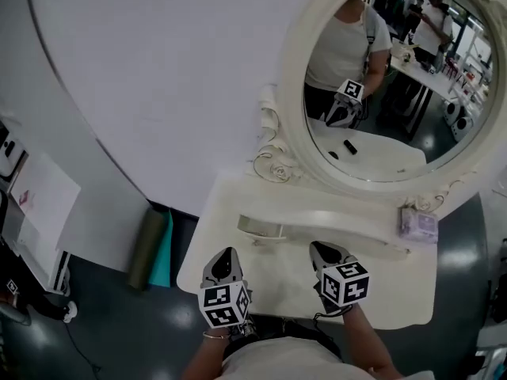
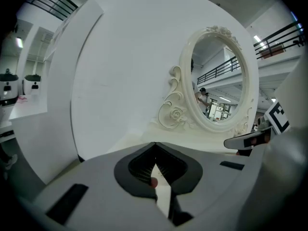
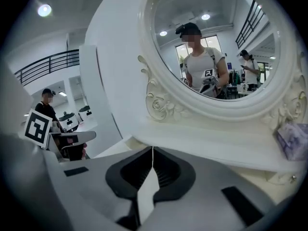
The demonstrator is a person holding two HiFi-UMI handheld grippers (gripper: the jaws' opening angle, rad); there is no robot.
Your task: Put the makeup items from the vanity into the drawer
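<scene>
A white vanity (image 1: 238, 252) with an oval mirror (image 1: 380, 77) stands against a white wall. A small lavender box (image 1: 417, 225) sits on its raised shelf (image 1: 333, 222) at the right, also seen in the right gripper view (image 3: 293, 141). In the mirror, two small dark items (image 1: 349, 146) show as reflections; I cannot see them directly. My left gripper (image 1: 224, 258) hovers over the front left of the tabletop, jaws shut with nothing held (image 2: 155, 150). My right gripper (image 1: 323, 250) is beside it, just before the shelf, shut and empty (image 3: 153, 150). No drawer shows.
A dark rolled mat (image 1: 147, 248) and a teal panel (image 1: 163, 252) lean at the vanity's left side on the dark floor. Carved rose scrollwork (image 1: 273, 165) flanks the mirror's lower left. Other people and tables appear only in the mirror.
</scene>
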